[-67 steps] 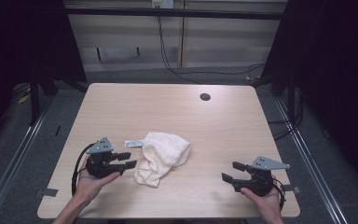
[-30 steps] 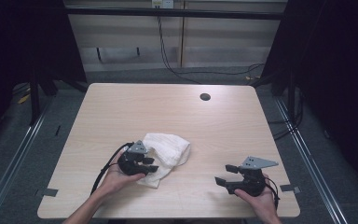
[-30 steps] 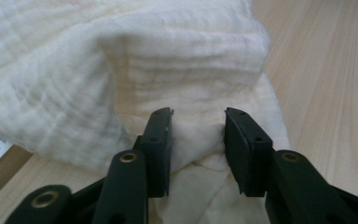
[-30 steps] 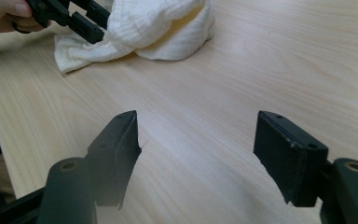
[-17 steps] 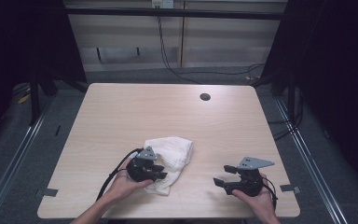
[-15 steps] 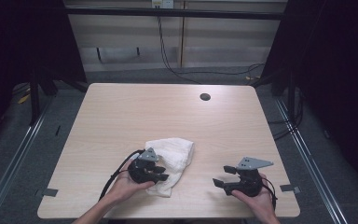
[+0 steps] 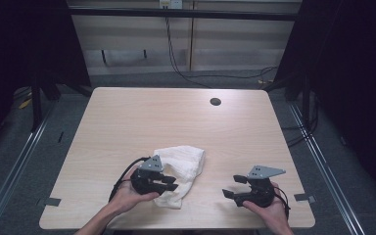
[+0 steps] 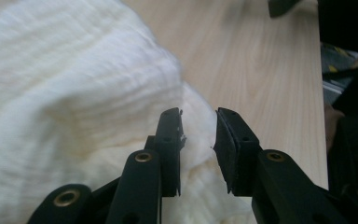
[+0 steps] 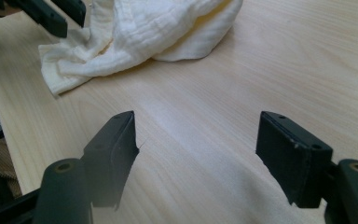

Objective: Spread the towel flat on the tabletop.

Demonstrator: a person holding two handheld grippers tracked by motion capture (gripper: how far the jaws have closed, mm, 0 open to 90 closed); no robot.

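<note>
— So, what does the work surface look like?

— Pale wood-grain table (image 7: pixel 142 117) with rounded corners, and a dark round hole (image 7: pixel 215 102) near its far edge. It stands on grey floor, with metal rails running along both sides and black curtains left and right. Behind it is a light panelled wall with black cables hanging down to the floor.

— And the cloth?

— A crumpled cream cloth (image 7: pixel 183 164) lies on the near half of the table, a little left of centre. In the right gripper view it sits beyond the jaws, well apart from them, with bare wood between.

— What are the grippers doing?

— The left gripper (image 8: pixel 198 135) is at the cloth's near-left edge. Its jaws have just been closing, and a fold of the fabric sits in the narrow gap between them, though the pads do not yet look clamped on it. The right gripper (image 9: pixel 196 144) rests at the near right of the table, jaws spread wide over bare wood.
</note>
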